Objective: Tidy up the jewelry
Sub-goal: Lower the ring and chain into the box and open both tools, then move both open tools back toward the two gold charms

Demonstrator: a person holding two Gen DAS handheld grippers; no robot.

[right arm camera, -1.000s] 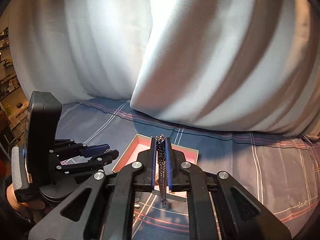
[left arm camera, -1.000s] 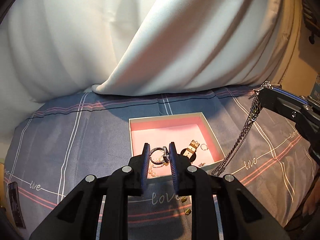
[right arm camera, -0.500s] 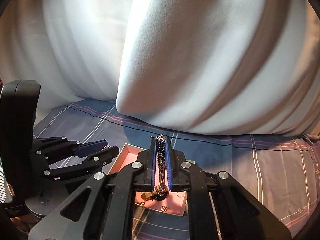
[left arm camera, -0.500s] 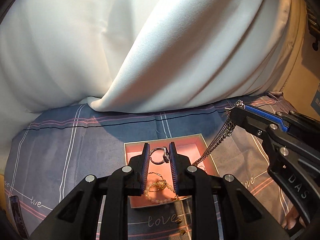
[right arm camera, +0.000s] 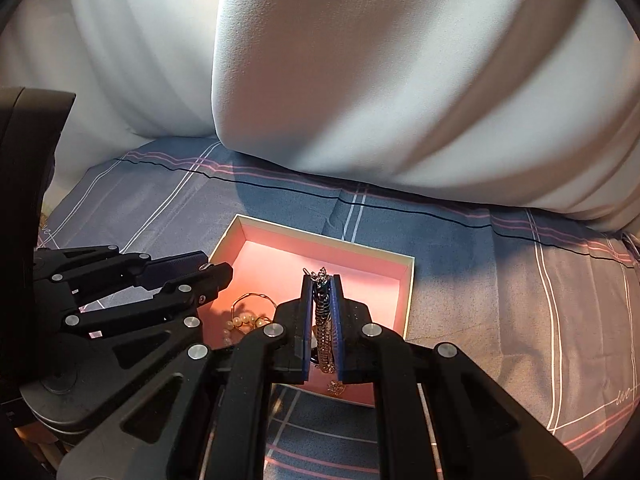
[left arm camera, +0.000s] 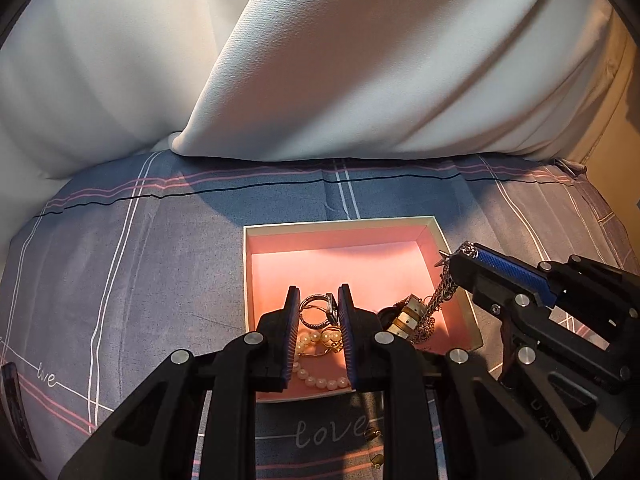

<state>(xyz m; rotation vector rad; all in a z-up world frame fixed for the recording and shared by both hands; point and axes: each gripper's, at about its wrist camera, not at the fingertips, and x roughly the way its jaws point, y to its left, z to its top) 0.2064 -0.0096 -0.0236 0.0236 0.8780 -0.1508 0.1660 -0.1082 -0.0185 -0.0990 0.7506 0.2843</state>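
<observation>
A shallow box with a pink inside [left arm camera: 340, 236] [right arm camera: 396, 280] lies on the blue plaid bedsheet. My left gripper [left arm camera: 319, 300] is shut on a pair of silver hoop rings [left arm camera: 316, 310], held just over the box's near half. Under it lie a pearl bracelet [left arm camera: 320, 380] and a thin gold piece [left arm camera: 320, 354]. My right gripper [right arm camera: 321, 280] is shut on a silver chain [right arm camera: 323, 320]. In the left wrist view that right gripper [left arm camera: 460, 256] reaches over the box's right wall, and the chain [left arm camera: 440, 296] hangs down onto a gold-banded watch [left arm camera: 408, 314] inside.
A large white quilt [left arm camera: 320, 60] is heaped along the far side of the bed. Small gold pieces [left arm camera: 372, 434] lie on the sheet in front of the box, by the word "love". A dark strip [left arm camera: 16, 408] lies at the sheet's left edge.
Both grippers have come down and closer to the box, still shut on their pieces. The chain's lower end has moved from outside the box's right edge to inside it.
</observation>
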